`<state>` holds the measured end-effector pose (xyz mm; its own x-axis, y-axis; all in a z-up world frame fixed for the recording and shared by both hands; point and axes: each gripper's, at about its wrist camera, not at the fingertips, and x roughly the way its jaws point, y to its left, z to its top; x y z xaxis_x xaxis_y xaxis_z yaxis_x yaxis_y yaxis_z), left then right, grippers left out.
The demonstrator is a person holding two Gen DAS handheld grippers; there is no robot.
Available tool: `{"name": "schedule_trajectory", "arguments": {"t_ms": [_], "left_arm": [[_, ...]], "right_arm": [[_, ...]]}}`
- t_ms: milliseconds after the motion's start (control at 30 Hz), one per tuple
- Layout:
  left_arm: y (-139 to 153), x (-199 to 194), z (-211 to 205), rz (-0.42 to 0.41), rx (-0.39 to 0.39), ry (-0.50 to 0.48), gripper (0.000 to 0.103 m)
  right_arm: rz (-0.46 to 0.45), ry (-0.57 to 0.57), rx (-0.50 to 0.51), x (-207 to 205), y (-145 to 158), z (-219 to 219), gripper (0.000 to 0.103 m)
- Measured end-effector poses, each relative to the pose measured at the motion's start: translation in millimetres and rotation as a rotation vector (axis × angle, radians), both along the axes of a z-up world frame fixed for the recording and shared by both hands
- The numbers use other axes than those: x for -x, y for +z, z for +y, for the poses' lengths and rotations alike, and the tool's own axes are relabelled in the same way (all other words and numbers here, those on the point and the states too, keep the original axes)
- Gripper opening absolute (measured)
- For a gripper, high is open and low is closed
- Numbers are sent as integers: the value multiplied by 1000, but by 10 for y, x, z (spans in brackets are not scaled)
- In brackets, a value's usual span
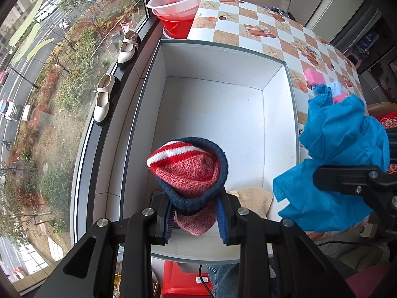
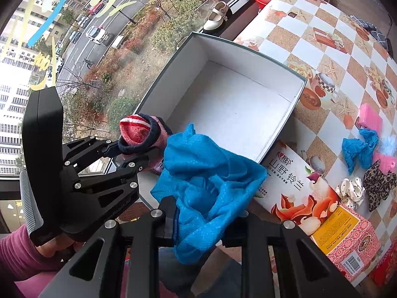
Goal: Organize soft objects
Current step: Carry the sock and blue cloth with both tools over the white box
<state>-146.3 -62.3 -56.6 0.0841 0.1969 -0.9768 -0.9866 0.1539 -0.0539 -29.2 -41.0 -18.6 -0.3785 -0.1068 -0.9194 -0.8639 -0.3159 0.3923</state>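
My left gripper (image 1: 196,219) is shut on a red, white and navy knitted sock (image 1: 189,173) and holds it above the near end of an open white box (image 1: 218,114). The sock also shows in the right wrist view (image 2: 141,134), held by the left gripper (image 2: 129,152). My right gripper (image 2: 206,219) is shut on a crumpled blue cloth (image 2: 208,186) beside the box's near right corner (image 2: 273,146); the cloth shows in the left wrist view (image 1: 337,164) too. A beige cloth (image 1: 253,200) lies at the box's near end.
On the checkered table (image 2: 330,59) lie a pink sponge (image 2: 371,118), another blue cloth (image 2: 357,150), scrunchies (image 2: 352,190) (image 2: 378,186) and flat printed cartons (image 2: 297,186). Shoes (image 1: 104,99) stand on the windowsill; basins (image 1: 181,0) stand beyond the box.
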Motion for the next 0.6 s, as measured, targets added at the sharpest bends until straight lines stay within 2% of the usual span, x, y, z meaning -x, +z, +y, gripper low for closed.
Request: {"name": "schedule_trajectory", "arguments": {"t_ms": [600], "left_arm": [[-41,23,39,-3,9,-5,31]], "right_arm": [[-7,-8,3,0,-22,46,24]]}}
